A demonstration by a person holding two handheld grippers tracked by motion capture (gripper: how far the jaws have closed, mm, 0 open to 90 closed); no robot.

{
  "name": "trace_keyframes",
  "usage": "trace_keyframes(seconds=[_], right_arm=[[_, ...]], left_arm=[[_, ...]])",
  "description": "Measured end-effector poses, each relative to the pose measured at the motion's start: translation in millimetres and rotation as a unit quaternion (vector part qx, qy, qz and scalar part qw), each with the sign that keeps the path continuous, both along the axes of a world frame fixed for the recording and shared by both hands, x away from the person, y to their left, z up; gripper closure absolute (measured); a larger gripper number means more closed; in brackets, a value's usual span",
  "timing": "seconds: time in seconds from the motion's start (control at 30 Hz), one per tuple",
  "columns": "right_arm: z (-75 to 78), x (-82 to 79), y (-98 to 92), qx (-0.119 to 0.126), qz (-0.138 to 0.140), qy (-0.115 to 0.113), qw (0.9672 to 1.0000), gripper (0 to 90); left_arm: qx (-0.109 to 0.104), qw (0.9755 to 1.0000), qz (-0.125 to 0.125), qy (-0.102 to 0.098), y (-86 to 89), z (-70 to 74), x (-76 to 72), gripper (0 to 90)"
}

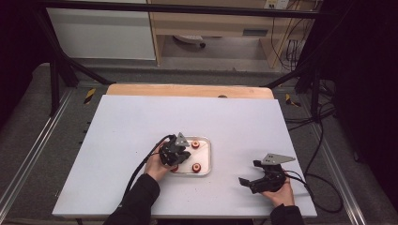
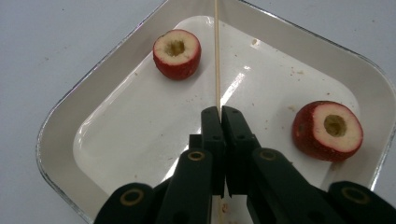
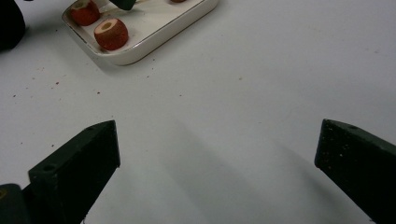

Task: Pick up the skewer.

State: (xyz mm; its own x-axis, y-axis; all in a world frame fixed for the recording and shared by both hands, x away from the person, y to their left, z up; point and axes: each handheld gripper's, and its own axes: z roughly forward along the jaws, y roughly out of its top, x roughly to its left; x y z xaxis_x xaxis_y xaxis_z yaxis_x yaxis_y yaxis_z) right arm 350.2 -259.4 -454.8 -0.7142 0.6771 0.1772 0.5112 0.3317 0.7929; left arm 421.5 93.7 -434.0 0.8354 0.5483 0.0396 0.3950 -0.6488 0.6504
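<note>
The left gripper hangs over the white tray with its two jaws pressed together on one thin wooden skewer — the stick runs out from between the tips, above the tray floor, between two cored red fruits that lie well apart in the left gripper view. The high view shows three of these fruits in the tray, one partly hidden under that gripper. The right gripper rests near the table's front right corner, well apart from the tray — its two jaws spread wide with nothing between them.
</note>
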Motion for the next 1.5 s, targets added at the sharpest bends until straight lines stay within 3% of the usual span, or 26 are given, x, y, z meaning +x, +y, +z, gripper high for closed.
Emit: trace_keyframes(seconds=[0.17,0.3,0.6,0.7,0.87,0.97,1.1,1.13,1.17,1.23,1.3,1.37,1.47,1.5], right_arm=[[1.0,-0.8,-0.3,0.002,-0.002,-0.002,1.0,0.5],[4.1,-1.3,5.2,-0.017,-0.011,-0.014,0.9997,0.6],[8.3,-3.6,19.2,-0.032,-0.011,-0.026,0.9991,0.6],[11.2,-5.6,25.5,-0.056,0.004,-0.043,0.9975,0.6],[14.5,-6.7,31.5,-0.071,0.018,-0.05,0.9961,1.1],[21.7,-9.2,39.7,-0.098,0.025,-0.07,0.9924,2.2],[26.6,-11.5,47.5,-0.116,0.037,-0.081,0.9893,2.9],[29.5,-13.6,52.7,-0.133,0.047,-0.091,0.9858,3.5],[29.5,-13.6,52.7,-0.133,0.047,-0.091,0.9858,3.5],[34.1,-16.3,59.3,-0.154,0.061,-0.103,0.9807,4.8],[35.6,-17.2,61.3,-0.16,0.066,-0.107,0.9791,5.4],[38.4,-18.5,65.2,-0.173,0.075,-0.116,0.9752,6.7],[40.1,-19.0,70.6,-0.199,0.093,-0.131,0.9666,9.1],[40.4,-19.9,73.8,-0.216,0.103,-0.138,0.961,10.7]], left_arm=[[-0.008,0.9999,0.009,-0.005,4.3,7.8,-4.4,88.6],[-0.02,0.9996,0.013,-0.014,9.1,16.1,-12.4,88.7],[-0.04,0.9984,0.03,-0.024,21.4,27.8,-24.7,88.8],[-0.042,0.9984,0.032,-0.022,24.2,30.5,-29.0,88.8],[-0.038,0.9988,0.024,-0.018,23.5,32.4,-38.3,88.8],[-0.037,0.9991,0.015,-0.013,20.0,33.4,-43.9,88.8],[-0.029,0.9996,0.002,-0.007,14.4,34.7,-50.8,88.8],[-0.026,0.9997,-0.002,-0.006,12.8,35.0,-52.6,88.8],[-0.023,0.9997,-0.006,-0.004,10.9,35.3,-54.3,88.8],[-0.012,0.9998,-0.018,-0.002,4.3,36.5,-58.7,88.8],[-0.009,0.9997,-0.022,-0.001,1.9,37.3,-60.0,88.8],[-0.004,0.9996,-0.029,-0.002,-3.8,38.8,-62.4,88.8],[0.008,0.9991,-0.042,-0.004,-13.0,42.3,-65.7,88.8],[0.013,0.9988,-0.047,-0.005,-16.3,43.4,-66.6,88.8]])
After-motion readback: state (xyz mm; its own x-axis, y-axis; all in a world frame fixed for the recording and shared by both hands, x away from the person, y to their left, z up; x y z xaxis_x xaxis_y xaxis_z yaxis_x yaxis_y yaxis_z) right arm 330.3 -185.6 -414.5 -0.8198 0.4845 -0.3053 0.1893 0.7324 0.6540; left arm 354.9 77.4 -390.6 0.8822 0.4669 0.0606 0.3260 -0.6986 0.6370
